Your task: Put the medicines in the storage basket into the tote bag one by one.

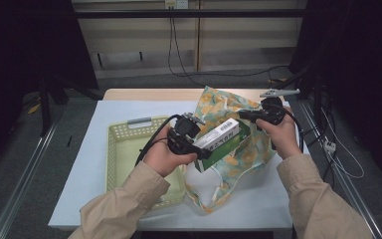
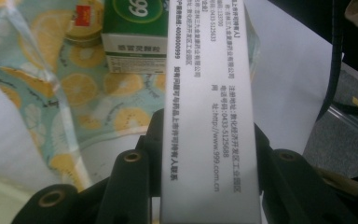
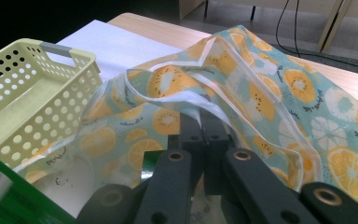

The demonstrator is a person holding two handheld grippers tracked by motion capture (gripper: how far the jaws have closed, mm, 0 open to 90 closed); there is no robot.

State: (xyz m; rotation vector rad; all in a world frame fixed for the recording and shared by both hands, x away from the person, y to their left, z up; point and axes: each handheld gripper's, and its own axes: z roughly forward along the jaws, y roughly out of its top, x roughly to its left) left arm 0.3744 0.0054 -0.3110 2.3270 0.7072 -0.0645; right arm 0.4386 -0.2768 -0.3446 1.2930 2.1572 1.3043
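Left tongs (image 1: 206, 149): clamped on a long green-and-white cardboard medicine box (image 1: 220, 141); in the left gripper view the black jaws press both long sides of the box's white printed face (image 2: 208, 121).
Box position: at worktop centre, raised above the surface, tilted with its far end toward 2 o'clock, lying over the mouth of the bag.
Bag: pale blue fabric tote printed with orange and kiwi slices (image 1: 229, 107), crumpled, spread from centre toward 1 o'clock and down toward 6 o'clock; white-trimmed handle loop trails at 6 o'clock.
Right tongs (image 1: 244, 115): jaws together, pinching the bag's white-trimmed rim (image 3: 200, 105); in the right gripper view the fabric drapes over the jaw tips.
Second box: a smaller green-and-white carton (image 2: 135, 39) rests on the bag's fabric beyond the held box, seen in the left gripper view.
Basket: pale yellow perforated plastic basket with a grey handle (image 1: 117, 149), at 9 o'clock of the bag, just beside it; the left forearm crosses its near corner.
Worktop: white sheet over a wooden top (image 1: 89, 149); wood edge shows at 12 o'clock.
Hands: left hand (image 1: 166, 157) at 7 o'clock of the box, right hand (image 1: 283, 134) at 3 o'clock of the bag; beige sleeves.
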